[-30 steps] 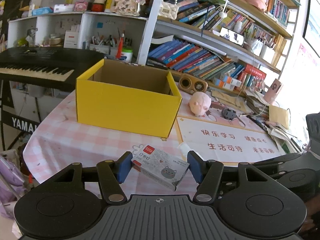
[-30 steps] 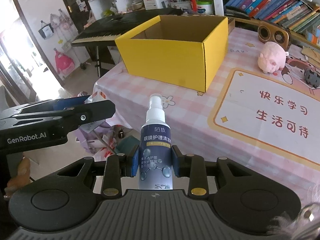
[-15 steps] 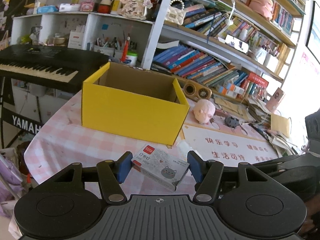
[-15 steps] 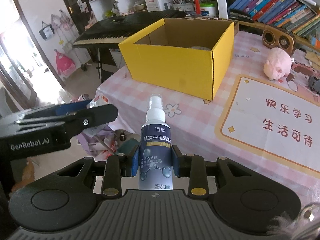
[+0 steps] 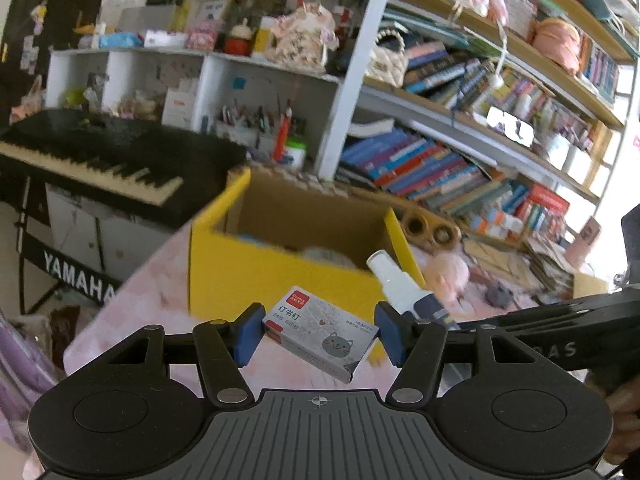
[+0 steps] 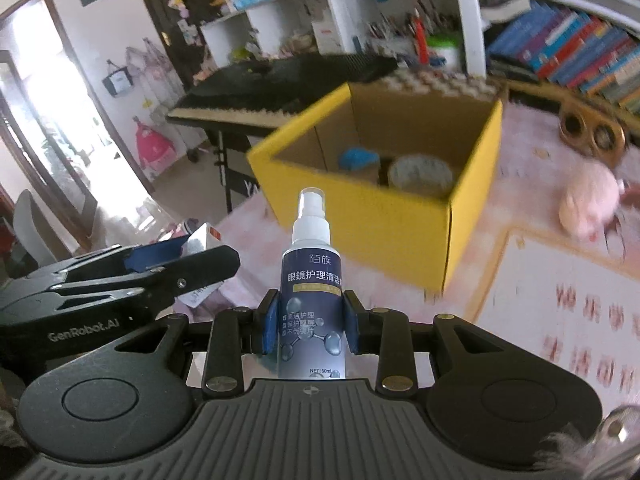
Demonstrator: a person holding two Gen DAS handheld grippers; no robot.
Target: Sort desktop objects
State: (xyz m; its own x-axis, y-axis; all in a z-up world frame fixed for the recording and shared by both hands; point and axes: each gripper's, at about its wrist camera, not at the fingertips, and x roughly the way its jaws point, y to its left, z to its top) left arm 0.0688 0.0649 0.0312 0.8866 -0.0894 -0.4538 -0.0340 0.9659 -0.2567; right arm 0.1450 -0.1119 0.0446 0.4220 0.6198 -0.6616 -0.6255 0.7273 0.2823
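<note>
— What's the left gripper (image 5: 318,334) got?

— A small grey box of staples (image 5: 320,332), with a cat face printed on it and a red corner. The blue pads pinch it at its two ends, and it sits tilted between them, held in the air above the near edge of the worktop (image 5: 160,296).

— And the right gripper (image 6: 310,328)?

— Clamped on a spray bottle (image 6: 311,300), dark blue label, white pump top. The bottle stands upright between the pads, gripped around its lower half, nozzle pointing up.

— Where's the yellow box (image 6: 372,224) in all this?

— On the pink checked cloth of the worktop, just beyond both grippers, open at the top. From the right side you can see into it: something blue (image 6: 358,159) and a round pale thing (image 6: 420,174) lie at the bottom. I can't tell what they are, it's blurred.

— Are the two grippers close together?

— Side by side. From the left camera the bottle's white top pokes in just to the right of the staples.

— Anything else on the worktop?

— A pink plush pig (image 6: 590,208) right of the yellow box, and a wooden speaker (image 6: 588,130) behind it. A black keyboard (image 5: 92,160) stands off to the left, bookshelves (image 5: 460,128) behind.
</note>
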